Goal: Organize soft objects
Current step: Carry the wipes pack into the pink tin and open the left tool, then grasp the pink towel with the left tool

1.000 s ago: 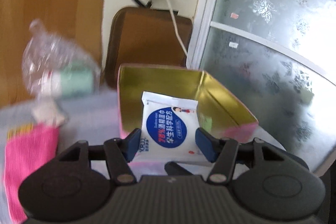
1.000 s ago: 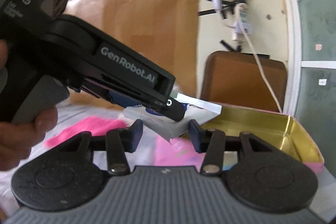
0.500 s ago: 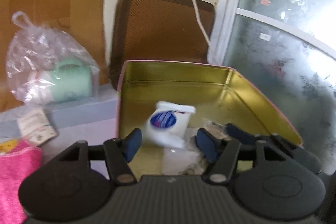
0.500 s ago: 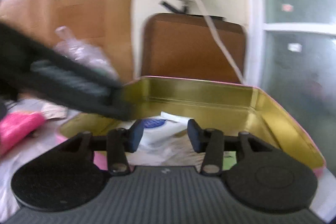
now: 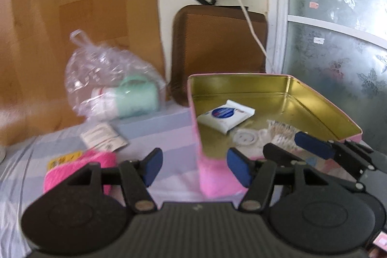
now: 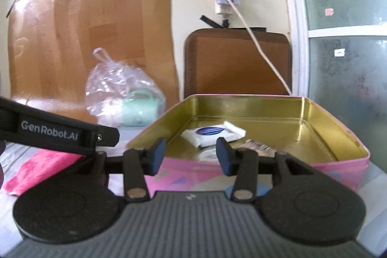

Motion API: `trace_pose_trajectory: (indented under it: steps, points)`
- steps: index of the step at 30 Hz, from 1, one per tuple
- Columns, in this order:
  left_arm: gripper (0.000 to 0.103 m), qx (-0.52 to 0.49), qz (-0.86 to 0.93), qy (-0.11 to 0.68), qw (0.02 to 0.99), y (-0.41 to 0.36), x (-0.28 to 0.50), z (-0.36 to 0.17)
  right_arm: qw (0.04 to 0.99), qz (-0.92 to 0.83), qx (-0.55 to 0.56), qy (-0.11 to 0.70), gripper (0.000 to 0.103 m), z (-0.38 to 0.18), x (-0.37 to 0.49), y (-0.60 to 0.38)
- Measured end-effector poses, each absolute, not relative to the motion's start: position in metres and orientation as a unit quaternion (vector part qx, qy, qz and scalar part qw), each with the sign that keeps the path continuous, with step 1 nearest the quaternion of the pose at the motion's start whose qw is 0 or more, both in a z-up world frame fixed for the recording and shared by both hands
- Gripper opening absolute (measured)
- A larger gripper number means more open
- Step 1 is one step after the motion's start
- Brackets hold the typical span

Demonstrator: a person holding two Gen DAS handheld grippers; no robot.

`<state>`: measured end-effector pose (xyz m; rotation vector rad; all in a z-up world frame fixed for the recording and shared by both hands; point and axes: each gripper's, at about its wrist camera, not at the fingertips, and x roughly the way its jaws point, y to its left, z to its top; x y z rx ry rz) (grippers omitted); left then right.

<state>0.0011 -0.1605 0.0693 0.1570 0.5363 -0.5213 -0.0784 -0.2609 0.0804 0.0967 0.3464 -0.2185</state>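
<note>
Nearest the lens, both the left gripper (image 5: 194,167) and right gripper (image 6: 189,156) hang wide and empty; beyond, the wipes pack (image 5: 226,114) lies in the tin (image 5: 324,104), while the pink cloth (image 5: 77,169) waits outside, unsorted

- Tin (image 6: 302,113): glossy gold metal inside, pink printed outside.
- Wipes pack (image 5: 226,114): smooth, shiny white plastic film.
- Towel (image 5: 79,167): fuzzy pink cloth.
- Bag (image 6: 116,79): crinkled clear plastic.
- Tool pads (image 6: 157,156): matt blue; bodies matt black plastic.
- Board (image 6: 92,28): glossy wood-grain.
- Window (image 5: 338,28): frosted patterned glass.
</note>
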Motion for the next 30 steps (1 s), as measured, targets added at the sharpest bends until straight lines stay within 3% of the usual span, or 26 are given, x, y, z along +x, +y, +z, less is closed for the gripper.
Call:
trace_pose_trajectory:
  steps: [19, 30]
  points:
    - [0.064, 0.014, -0.136, 0.27, 0.953, -0.013, -0.003, 0.034, 0.974, 0.015, 0.007, 0.226, 0.049, 0.072, -0.056, -0.155]
    - [0.063, -0.15, -0.074, 0.297, 0.94, 0.088, 0.017, -0.003, 0.941, 0.08, 0.086, 0.318, 0.05, 0.055, 0.014, -0.126]
